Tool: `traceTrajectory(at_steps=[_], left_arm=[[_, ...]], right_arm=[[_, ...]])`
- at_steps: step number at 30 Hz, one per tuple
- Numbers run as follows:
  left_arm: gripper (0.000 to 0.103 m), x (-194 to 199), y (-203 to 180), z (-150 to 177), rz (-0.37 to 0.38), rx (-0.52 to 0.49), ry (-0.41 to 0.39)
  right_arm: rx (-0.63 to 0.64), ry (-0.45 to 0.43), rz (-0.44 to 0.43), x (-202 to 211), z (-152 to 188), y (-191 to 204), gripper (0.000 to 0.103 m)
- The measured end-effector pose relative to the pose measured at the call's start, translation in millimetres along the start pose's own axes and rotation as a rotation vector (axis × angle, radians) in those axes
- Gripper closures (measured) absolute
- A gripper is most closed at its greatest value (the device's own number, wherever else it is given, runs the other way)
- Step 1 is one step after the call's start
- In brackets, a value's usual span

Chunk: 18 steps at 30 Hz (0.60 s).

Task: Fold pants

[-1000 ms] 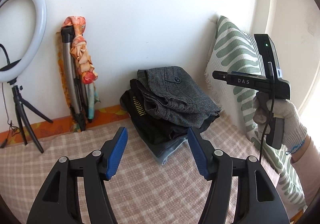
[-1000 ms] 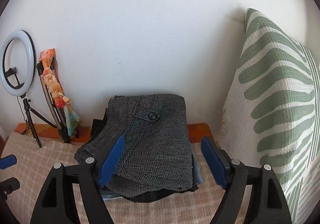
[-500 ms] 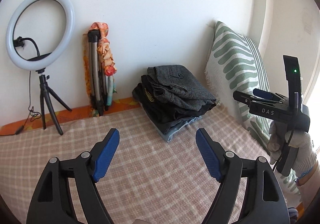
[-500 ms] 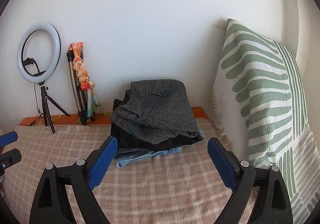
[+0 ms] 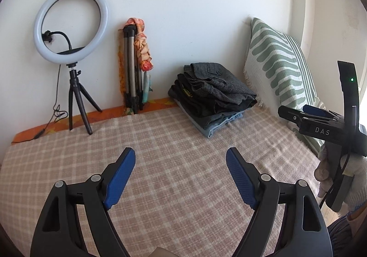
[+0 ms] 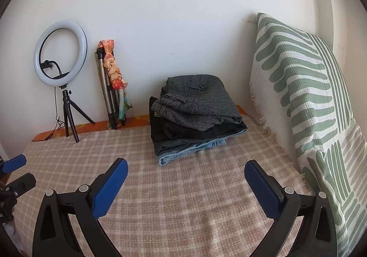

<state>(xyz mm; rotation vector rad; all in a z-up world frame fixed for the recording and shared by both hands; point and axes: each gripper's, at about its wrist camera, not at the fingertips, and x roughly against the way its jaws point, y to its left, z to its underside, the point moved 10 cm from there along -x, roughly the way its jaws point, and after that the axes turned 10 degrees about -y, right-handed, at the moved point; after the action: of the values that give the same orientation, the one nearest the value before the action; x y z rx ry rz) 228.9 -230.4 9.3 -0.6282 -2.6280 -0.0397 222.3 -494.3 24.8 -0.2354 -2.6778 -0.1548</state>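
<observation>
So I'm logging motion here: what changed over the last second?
Both hand-held grippers, left and right, pulled back from the pants stack, which now sits farther off. Nothing was gripped or released; both stayed open and empty. The stack, pillow and ring light stayed put.

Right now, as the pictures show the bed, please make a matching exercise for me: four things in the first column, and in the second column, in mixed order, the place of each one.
Things:
1. grey checked pants
2. light blue jeans
3. ring light
4. green-striped pillow

Places:
a. on a small tripod at the far left, by the wall
b. at the bottom of the folded pile
c. leaning upright to the right of the pile
d. on top of the folded pile

Pairs: 1-d, 2-b, 3-a, 4-c
</observation>
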Motion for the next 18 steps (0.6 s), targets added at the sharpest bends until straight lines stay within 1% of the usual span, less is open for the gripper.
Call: traceTrajectory(at_steps=[4,6,8,13,18], left_arm=[[0.021,-1,6,11,-0.007,0.03,0.005],[0.021,-3,7,16,-0.009,0.022,0.022],[0.022,-4,9,18,-0.018,0.018,0.02],[0.021,-6,11,28,-0.024,0.01,0.042],[0.021,-2,13,34,-0.021,0.015,0.043]], right_arm=[[0.008,0.011,0.013,0,12,4,0.0],[-0.013,0.012,0.01,0,17,5,0.0],[-0.034,0.012,0.007,0,19,5,0.0],[-0.003,-0.01,0.009,2,17,9,0.0],[0.005,-0.032,0.011,7,12,9,0.0]])
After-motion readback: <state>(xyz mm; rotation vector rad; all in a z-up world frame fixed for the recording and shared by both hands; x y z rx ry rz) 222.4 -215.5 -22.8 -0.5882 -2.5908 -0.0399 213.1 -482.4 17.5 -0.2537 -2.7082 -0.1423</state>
